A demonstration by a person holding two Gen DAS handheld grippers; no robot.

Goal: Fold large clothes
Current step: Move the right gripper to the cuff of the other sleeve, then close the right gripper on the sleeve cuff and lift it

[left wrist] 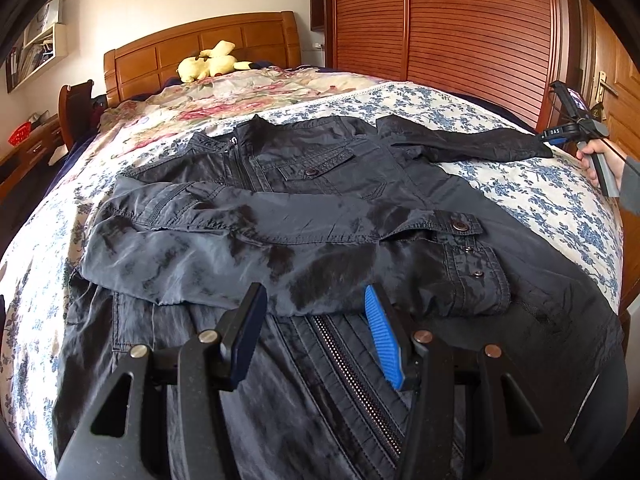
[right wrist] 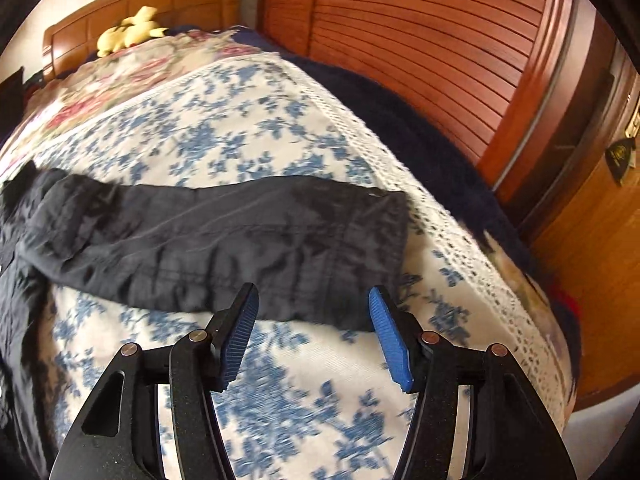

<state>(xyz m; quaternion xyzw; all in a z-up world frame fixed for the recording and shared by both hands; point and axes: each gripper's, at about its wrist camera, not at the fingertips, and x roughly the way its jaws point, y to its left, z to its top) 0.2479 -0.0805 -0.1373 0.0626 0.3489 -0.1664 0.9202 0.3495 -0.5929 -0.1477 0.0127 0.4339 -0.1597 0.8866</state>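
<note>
Perhaps "DAS" on right gripper [left wrist: 554,133]

wooden bed with panelled orange-brown headboard [left wrist: 200,46], covered by a white bedspread with blue flower print [left wrist: 520,192] and lace edge. beyond it a cream quilt with pink and red roses [left wrist: 224,94]. yellow plush toy [left wrist: 208,65] lies by the headboard on the quilt. dark navy blanket [right wrist: 420,120] along the bed's side next to a red-brown slatted wooden wardrobe [left wrist: 440,20]. wooden door with brass handle [left wrist: 604,84] to the right. white wall shelf with papers [left wrist: 38,48] at left, red basket [left wrist: 20,136] on a low wooden drawer unit below it.
</note>
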